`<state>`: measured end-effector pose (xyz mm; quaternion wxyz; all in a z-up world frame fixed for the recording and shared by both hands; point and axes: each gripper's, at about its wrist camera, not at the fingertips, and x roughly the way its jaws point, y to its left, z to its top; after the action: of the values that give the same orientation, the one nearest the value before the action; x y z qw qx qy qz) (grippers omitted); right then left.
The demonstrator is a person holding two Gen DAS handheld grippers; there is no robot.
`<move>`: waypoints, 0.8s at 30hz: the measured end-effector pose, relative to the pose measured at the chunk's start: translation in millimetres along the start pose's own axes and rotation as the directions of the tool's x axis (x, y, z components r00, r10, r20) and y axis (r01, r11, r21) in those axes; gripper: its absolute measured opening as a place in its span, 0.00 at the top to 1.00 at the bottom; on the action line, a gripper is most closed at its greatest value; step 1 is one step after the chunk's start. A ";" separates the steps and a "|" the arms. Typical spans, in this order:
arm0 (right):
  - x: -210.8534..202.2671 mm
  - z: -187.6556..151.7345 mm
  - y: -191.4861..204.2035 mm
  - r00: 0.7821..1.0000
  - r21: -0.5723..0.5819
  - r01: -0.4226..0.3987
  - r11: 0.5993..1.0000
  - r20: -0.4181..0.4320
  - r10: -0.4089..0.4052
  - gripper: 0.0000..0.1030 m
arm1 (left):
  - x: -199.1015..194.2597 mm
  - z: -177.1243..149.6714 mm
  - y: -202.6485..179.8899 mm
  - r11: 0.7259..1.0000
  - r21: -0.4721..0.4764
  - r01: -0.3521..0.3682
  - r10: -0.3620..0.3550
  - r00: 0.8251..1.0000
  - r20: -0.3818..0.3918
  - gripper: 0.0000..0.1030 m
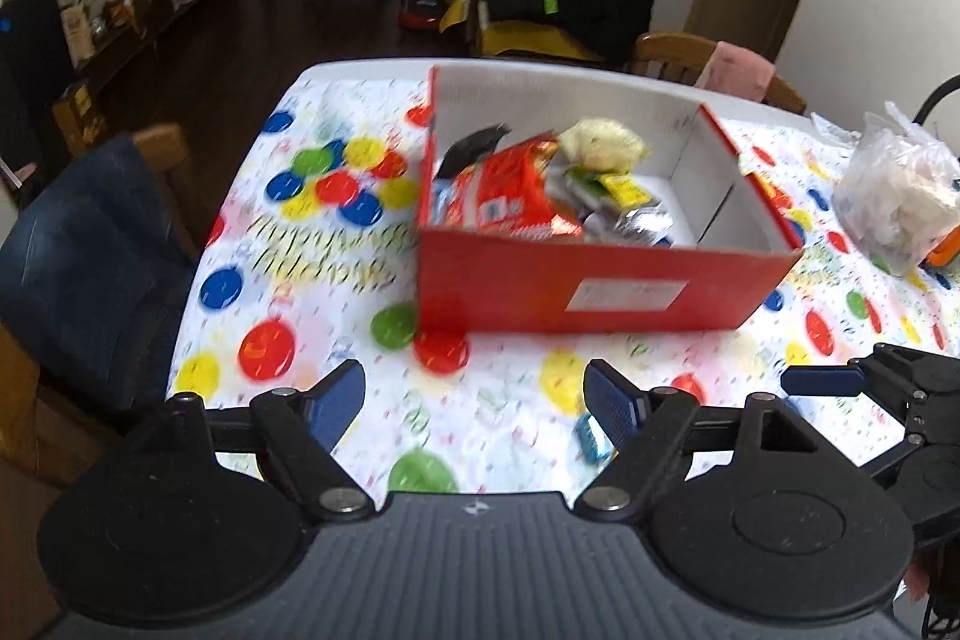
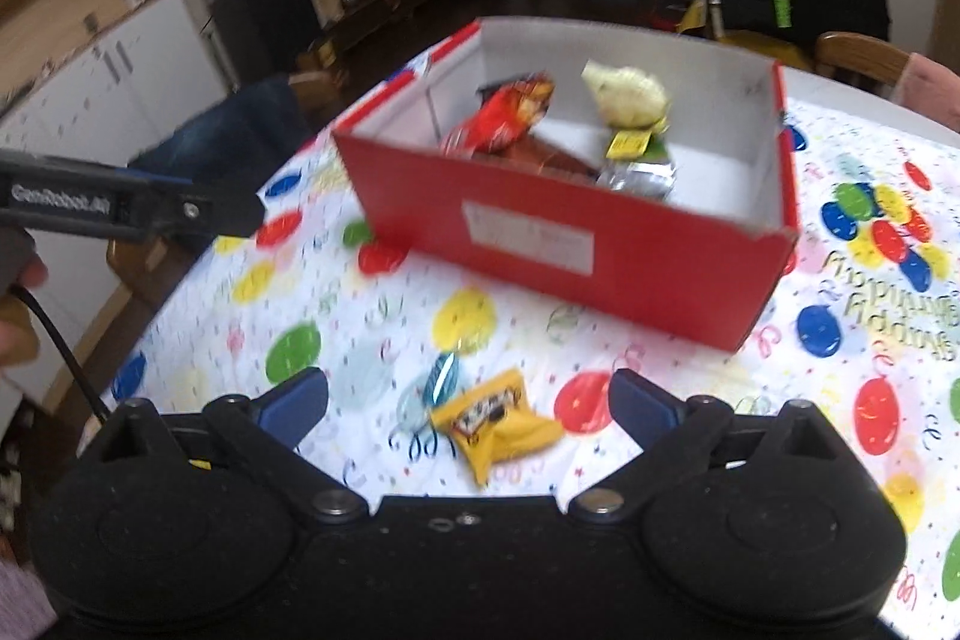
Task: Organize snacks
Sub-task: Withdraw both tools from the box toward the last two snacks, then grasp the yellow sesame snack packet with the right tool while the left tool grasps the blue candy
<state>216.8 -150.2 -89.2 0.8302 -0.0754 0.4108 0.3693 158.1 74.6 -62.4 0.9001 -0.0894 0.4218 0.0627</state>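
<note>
A red cardboard box (image 1: 600, 280) stands open-topped on the balloon-print tablecloth (image 1: 336, 244). It holds a red packet (image 1: 516, 196), a pale yellow bag (image 1: 603, 142) and a silver packet (image 1: 636, 220). My left gripper (image 1: 474, 400) hovers open in front of the box with nothing between its fingers; a small blue-wrapped candy (image 1: 591, 439) lies by its right finger. My right gripper (image 2: 471, 400) is open over a yellow snack packet (image 2: 498, 427) that lies on the cloth between its fingers, untouched. The blue candy (image 2: 441, 379) lies just beyond the packet. The box (image 2: 576, 226) is behind them.
A clear plastic bag (image 1: 900, 196) of items sits at the table's right. A chair with dark blue fabric (image 1: 78, 250) stands at the left edge, and a wooden chair with pink cloth (image 1: 738, 70) at the far side. A hand (image 2: 18, 280) shows at the left.
</note>
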 end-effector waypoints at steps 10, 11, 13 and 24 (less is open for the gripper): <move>38.8 -17.2 0.9 0.994 -0.122 -0.025 0.992 -0.107 0.012 0.08 | 4.3 -25.9 20.1 0.996 -0.066 -0.057 0.054 0.998 -0.045 0.22; 42.9 -17.5 2.1 0.993 -0.146 -0.026 0.989 -0.118 0.009 0.08 | 5.0 -26.9 20.1 0.996 -0.067 -0.059 0.056 0.997 -0.051 0.22; 51.1 -16.8 5.3 0.991 -0.206 -0.028 0.978 -0.136 0.000 0.12 | 6.3 -28.1 19.2 0.996 -0.065 -0.061 0.057 0.997 -0.060 0.22; 78.0 -14.9 11.0 0.980 -0.373 -0.053 0.926 -0.196 -0.023 0.34 | 15.3 -29.2 9.2 0.997 -0.043 -0.069 0.065 0.994 -0.085 0.22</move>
<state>230.5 -105.7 -154.5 0.7527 -0.2664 0.4128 0.4383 144.3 77.9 -93.5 0.8767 -0.0986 0.4603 0.0987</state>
